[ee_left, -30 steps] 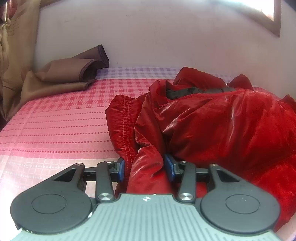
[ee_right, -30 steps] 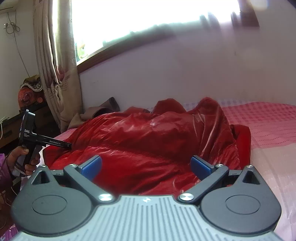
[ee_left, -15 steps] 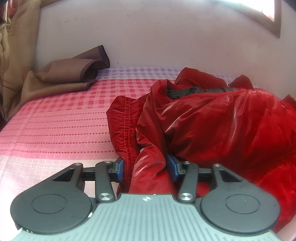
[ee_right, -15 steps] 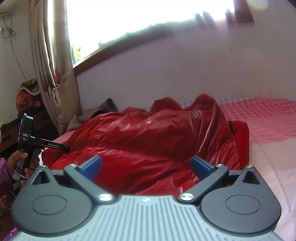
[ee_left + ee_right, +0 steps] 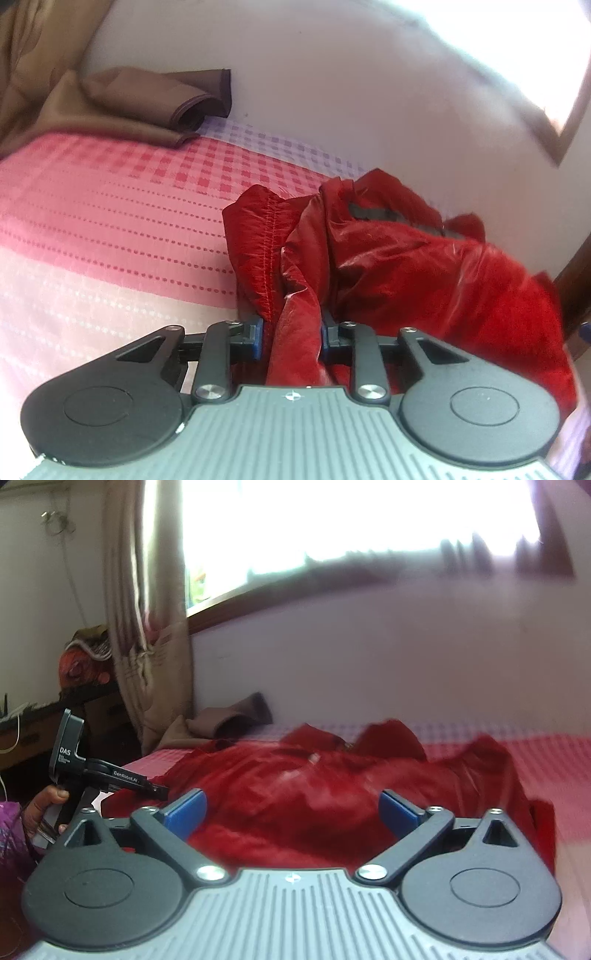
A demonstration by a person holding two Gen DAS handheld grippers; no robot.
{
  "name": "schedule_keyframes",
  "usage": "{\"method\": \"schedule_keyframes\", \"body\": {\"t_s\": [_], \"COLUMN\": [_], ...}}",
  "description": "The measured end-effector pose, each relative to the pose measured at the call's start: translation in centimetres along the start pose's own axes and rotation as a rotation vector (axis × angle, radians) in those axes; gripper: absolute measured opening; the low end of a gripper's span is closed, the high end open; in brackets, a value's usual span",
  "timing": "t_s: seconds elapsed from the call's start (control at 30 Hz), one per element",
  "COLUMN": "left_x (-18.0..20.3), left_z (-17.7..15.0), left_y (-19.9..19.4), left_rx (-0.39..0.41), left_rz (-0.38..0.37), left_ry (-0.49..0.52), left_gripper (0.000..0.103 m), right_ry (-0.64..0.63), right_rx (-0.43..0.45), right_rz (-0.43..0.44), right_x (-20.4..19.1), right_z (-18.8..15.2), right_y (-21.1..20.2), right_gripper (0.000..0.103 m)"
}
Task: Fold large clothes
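Note:
A shiny red jacket (image 5: 424,266) lies crumpled on the pink checked bed (image 5: 110,221). My left gripper (image 5: 291,334) is shut on a bunched edge of the red jacket, which rises between its blue pads. In the right wrist view the red jacket (image 5: 295,786) spreads across the bed. My right gripper (image 5: 291,812) is open and empty, hovering just in front of the jacket's near edge. The left gripper (image 5: 110,775) shows at the far left of that view, held in a hand, with its tip at the jacket's left edge.
A brown folded cloth (image 5: 140,107) lies at the bed's far corner against the white wall (image 5: 351,92). A curtain (image 5: 147,646) and a bright window (image 5: 332,524) are behind the bed. A dark cabinet (image 5: 44,720) with clutter stands at the left.
My left gripper has tilted and pulled the jacket edge, so the jacket sits lower and flatter. My right gripper has dropped closer to the jacket and stays open.

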State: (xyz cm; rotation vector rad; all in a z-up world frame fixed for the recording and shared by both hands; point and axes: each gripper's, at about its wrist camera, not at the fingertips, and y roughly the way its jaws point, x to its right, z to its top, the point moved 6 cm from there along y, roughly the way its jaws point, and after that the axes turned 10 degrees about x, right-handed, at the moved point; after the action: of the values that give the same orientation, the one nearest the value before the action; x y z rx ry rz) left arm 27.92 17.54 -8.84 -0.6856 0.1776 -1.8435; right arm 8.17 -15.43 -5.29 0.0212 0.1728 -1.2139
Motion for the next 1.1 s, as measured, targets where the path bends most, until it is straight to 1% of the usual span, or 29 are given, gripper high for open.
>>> {"method": "schedule_keyframes", "body": {"t_s": [0.13, 0.17, 0.23, 0.27, 0.3, 0.33, 0.37, 0.4, 0.43, 0.47, 0.5, 0.57, 0.63, 0.67, 0.7, 0.73, 0.77, 0.8, 0.83, 0.93, 1.0, 1.1], "left_x": [-0.2, -0.3, -0.7, -0.8, -1.1, -1.0, -0.9, -0.9, -0.8, -0.7, -0.8, -1.0, -1.0, -0.9, -0.7, -0.3, 0.0, 0.5, 0.8, 1.6, 2.4, 4.2], "left_z": [0.1, 0.2, 0.2, 0.0, -0.2, -0.3, -0.3, -0.3, -0.4, -0.5, -0.5, -0.4, -0.5, -0.6, -0.4, -0.4, 0.0, 0.2, 0.4, 1.0, 1.6, 2.5], "left_y": [0.0, 0.2, 0.5, 0.8, 1.0, 1.1, 1.1, 1.2, 1.2, 1.1, 0.9, 0.2, -0.8, -1.0, -1.2, -1.6, -1.9, -2.3, -2.7, -3.6, -4.1, -5.1], "left_rx": [-0.028, -0.048, -0.1, -0.122, -0.14, -0.137, -0.133, -0.127, -0.118, -0.105, -0.091, -0.064, -0.024, -0.015, -0.008, 0.011, 0.023, 0.038, 0.05, 0.07, 0.077, 0.091], "left_rz": [-0.027, -0.045, -0.106, -0.137, -0.156, -0.166, -0.171, -0.164, -0.147, -0.135, -0.123, -0.112, -0.103, -0.09, -0.077, -0.071, -0.066, -0.055, -0.048, -0.042, -0.037, -0.058], "left_ry": [-0.027, -0.039, -0.091, -0.116, -0.136, -0.137, -0.131, -0.116, -0.102, -0.103, -0.128, -0.199, -0.277, -0.29, -0.294, -0.3, -0.297, -0.285, -0.281, -0.299, -0.295, -0.306], "left_gripper": [0.03, 0.034, 0.054, 0.066, 0.068, 0.068, 0.066, 0.058, 0.055, 0.047, 0.04, 0.032, 0.03, 0.03, 0.03, 0.03, 0.03, 0.029, 0.028, 0.025, 0.024, 0.023], "right_ry": [-0.021, -0.026, -0.03, -0.029, -0.026, -0.023, -0.022, -0.022, -0.024, -0.026, -0.03, -0.032, -0.037, -0.051, -0.066, -0.082, -0.099, -0.117, -0.13, -0.153, -0.149, -0.161], "right_rx": [0.007, 0.005, 0.003, 0.005, 0.006, 0.005, 0.003, 0.002, 0.0, -0.002, -0.005, -0.007, 0.002, 0.0, -0.004, -0.009, -0.026, -0.062, -0.098, -0.151, -0.171, -0.194], "right_rz": [0.027, 0.031, 0.037, 0.041, 0.045, 0.049, 0.052, 0.052, 0.053, 0.053, 0.048, 0.043, 0.052, 0.05, 0.049, 0.052, 0.05, 0.031, 0.01, -0.026, -0.041, -0.063], "right_x": [-0.9, -1.0, -1.2, -1.3, -1.3, -1.3, -1.3, -1.3, -1.3, -1.3, -1.3, -1.2, -1.4, -1.5, -1.6, -1.8, -1.9, -1.9, -1.6, -0.8, -0.2, 0.6], "right_z": [0.9, 1.1, 1.3, 1.3, 1.3, 1.2, 1.1, 1.0, 0.8, 0.7, 0.8, 1.0, 1.5, 1.6, 1.7, 1.7, 1.6, 1.3, 0.9, 0.1, -0.2, -0.7], "right_y": [1.4, 1.6, 1.9, 1.9, 1.9, 1.9, 1.8, 1.8, 1.7, 1.7, 1.9, 2.2, 2.5, 2.7, 3.0, 3.3, 3.8, 4.6, 5.4, 6.5, 7.0, 7.8], "right_gripper": [0.097, 0.097, 0.097, 0.097, 0.097, 0.097, 0.097, 0.097, 0.097, 0.097, 0.097, 0.097, 0.097, 0.097, 0.089, 0.066, 0.052, 0.026, 0.012, 0.01, 0.01, 0.01]}}
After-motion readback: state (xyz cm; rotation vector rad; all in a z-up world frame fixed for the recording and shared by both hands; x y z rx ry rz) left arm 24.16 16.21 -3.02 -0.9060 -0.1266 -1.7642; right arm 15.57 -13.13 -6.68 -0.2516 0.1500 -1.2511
